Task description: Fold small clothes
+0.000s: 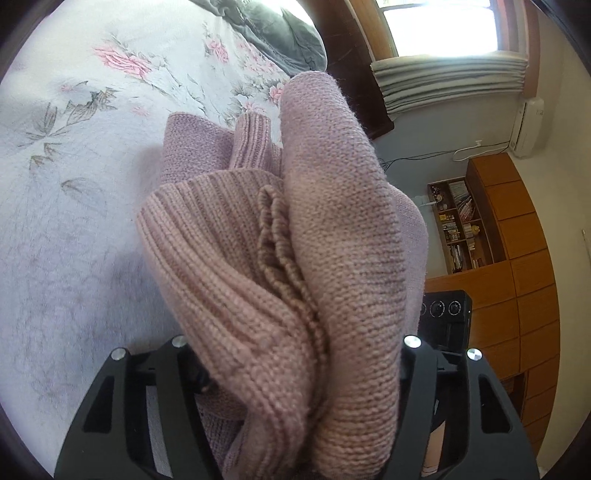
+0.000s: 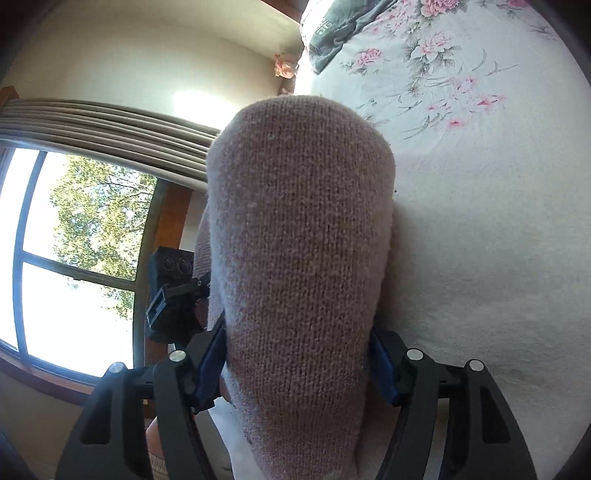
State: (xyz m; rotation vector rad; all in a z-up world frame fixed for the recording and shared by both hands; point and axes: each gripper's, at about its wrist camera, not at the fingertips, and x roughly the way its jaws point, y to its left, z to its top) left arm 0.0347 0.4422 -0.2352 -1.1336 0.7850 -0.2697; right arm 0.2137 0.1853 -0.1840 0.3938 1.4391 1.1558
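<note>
Broadly, a bed sheet point(image 1: 74, 155) printed with pink flowers and grey leaves fills the left wrist view from about seven o'clock round to twelve, and in the right wrist view it runs from twelve down to five o'clock. A dark grey-green cloth point(image 1: 280, 33) lies bunched on that sheet near twelve o'clock in the left wrist view. Wooden cabinets point(image 1: 517, 266) stand at three to four o'clock there, with a small bookshelf point(image 1: 461, 225) just beside them. A window point(image 2: 74, 240) with trees outside sits at nine o'clock in the right wrist view, under a folded blind point(image 2: 110, 122).

The mauve knitted sweater point(image 1: 295, 258) is bunched up at the centre of the left wrist view, lifted in front of the sheet, its ribbed band toward nine o'clock and a smooth-knit fold toward one o'clock. The left gripper point(image 1: 295, 354) is closed around this bundle, which fills the whole gap between the two black fingers. In the right wrist view another fold of the same sweater stands at the centre, reaching up toward twelve o'clock. The right gripper point(image 2: 297, 360) pinches it, and the blue pads point(image 2: 212, 363) press against the knit on both sides. The other gripper's black body shows at nine o'clock, just beside the knit.
</note>
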